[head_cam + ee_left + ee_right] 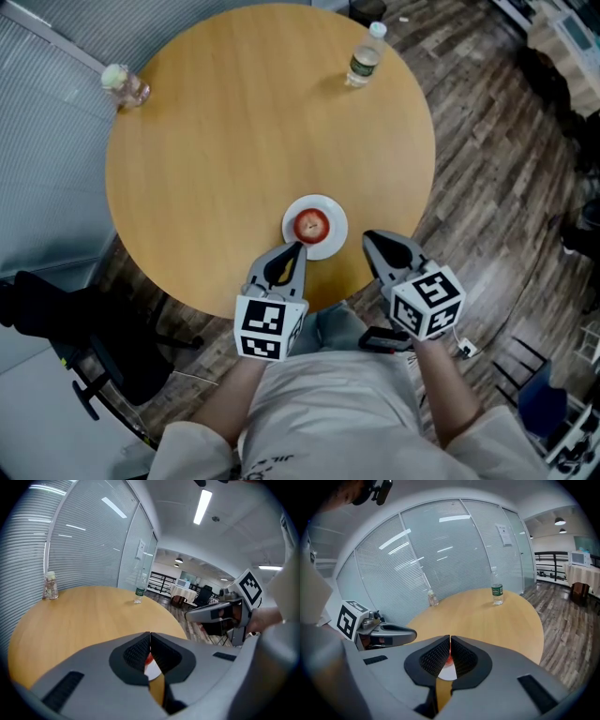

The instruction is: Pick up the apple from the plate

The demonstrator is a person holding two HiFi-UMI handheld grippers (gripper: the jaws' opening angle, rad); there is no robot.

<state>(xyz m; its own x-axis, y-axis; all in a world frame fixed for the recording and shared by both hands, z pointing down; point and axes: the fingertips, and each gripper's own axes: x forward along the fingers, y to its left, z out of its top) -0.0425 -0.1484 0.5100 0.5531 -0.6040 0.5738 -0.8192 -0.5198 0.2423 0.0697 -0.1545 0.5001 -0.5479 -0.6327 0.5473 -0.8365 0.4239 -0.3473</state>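
- Closed and empty, the left gripper (298, 247) points at the plate's (333, 208) near rim.
- The right gripper (368, 237), likewise closed and empty, hangs just right of the plate, at the worktop's (234, 141) near edge.
- The apple (311, 225) sits on the plate, near that edge.
- Beyond: open wood, with a bottle (364, 58) and a jar (125, 84) at the far rim.

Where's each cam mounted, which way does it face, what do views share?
Head view: on the head, steeply down at table, apple on plate; left gripper, right gripper, forearms show.
Left gripper view: on that gripper, along its shut fingers across the table; right gripper at right.
Right gripper view: likewise, along shut fingers; left gripper at left.
Shared: all show the bottle.
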